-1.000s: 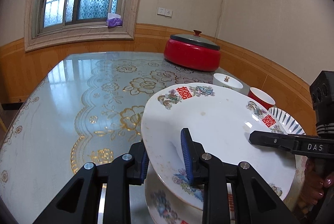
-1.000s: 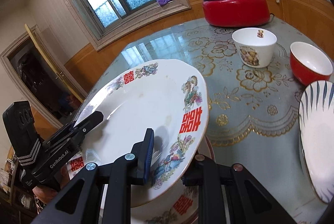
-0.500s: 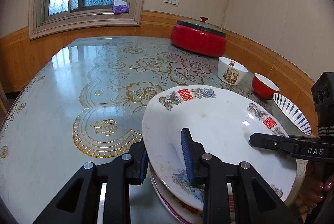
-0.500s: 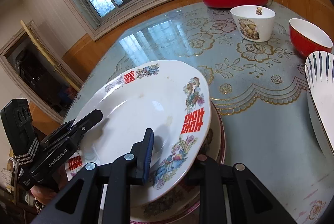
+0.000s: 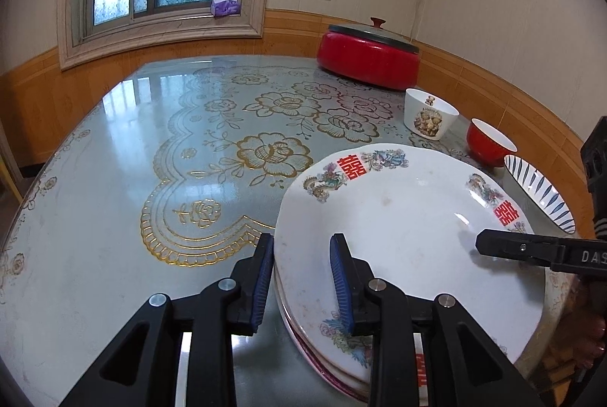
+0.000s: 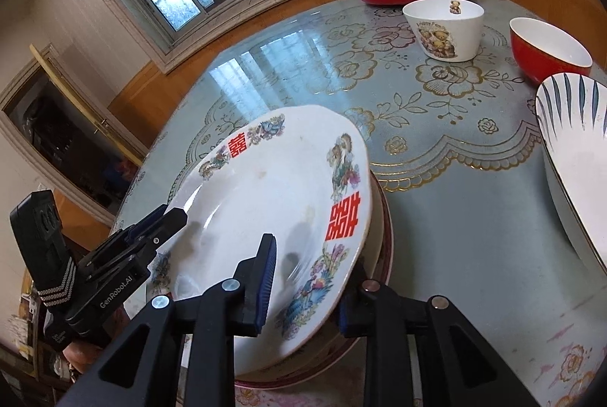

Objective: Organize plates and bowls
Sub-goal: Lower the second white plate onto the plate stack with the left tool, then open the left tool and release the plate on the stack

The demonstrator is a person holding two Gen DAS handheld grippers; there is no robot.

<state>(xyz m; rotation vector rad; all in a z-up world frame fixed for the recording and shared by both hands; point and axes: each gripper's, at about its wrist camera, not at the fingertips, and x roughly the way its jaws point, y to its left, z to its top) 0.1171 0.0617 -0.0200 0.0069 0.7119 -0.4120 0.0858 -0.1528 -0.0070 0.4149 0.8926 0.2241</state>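
A white plate with red characters (image 5: 402,228) is seen lying on a stack of plates (image 5: 326,365) on the glass tabletop (image 5: 159,156), its rim bracketed on opposite sides by both claws. The left claw (image 5: 301,278) is held slightly apart around the near rim, pads not pressing. The right claw (image 6: 303,287) is shown opening, the rim between its fingers. Beyond the claws, a bear-print bowl (image 6: 444,27), a red bowl (image 6: 550,50) and a striped plate (image 6: 576,149) are placed.
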